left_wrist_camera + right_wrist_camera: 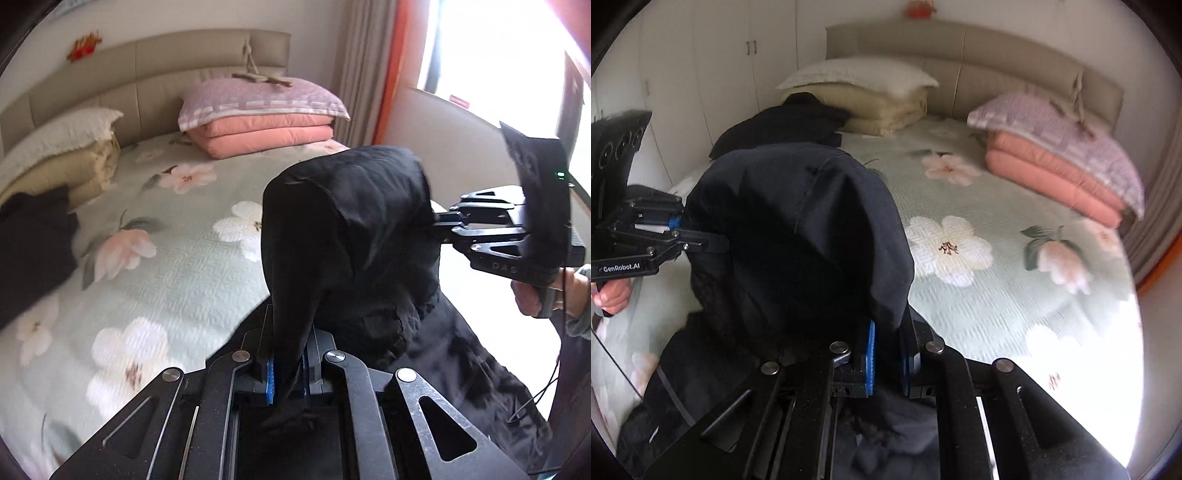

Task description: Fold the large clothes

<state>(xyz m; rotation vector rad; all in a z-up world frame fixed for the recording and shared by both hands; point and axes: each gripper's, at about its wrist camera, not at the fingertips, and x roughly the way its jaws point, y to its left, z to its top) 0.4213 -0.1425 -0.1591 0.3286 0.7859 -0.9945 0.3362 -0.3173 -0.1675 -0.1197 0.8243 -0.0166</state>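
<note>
A black garment (351,229) hangs between your two claws above the near edge of the bed (177,266), bunched into a hump and not spread flat.

Far left on the bed, a second dark heap (33,240) lies against the cream pillows (59,147). It sits well apart from your load for now, but if you lay the garment down toward that side, the two black fabrics could overlap and you might pinch the wrong one.

Nearer the middle, your left claw (288,373) is clamped on a narrow twist of the black cloth, the blue pads (271,376) pressed on either side of it. That grip looks thin: a sharp tug to stretch the garment could pull the fabric out, and that side would drop.

To the right, your right claw (441,225) bites the garment's other side, closed on it as well. In its own view the cloth is gathered thickly between the pads (870,354), so it probably holds several layers instead of one clean edge. Folding from such a hold would likely trap creases inside.

The lower part of the garment trails off the bed's near edge (665,387). If you swing it forward without lifting, that tail may drag or catch on the mattress rim.

Far right, the pink quilts (1052,177) leave open bedspread between, your safest landing place.
</note>
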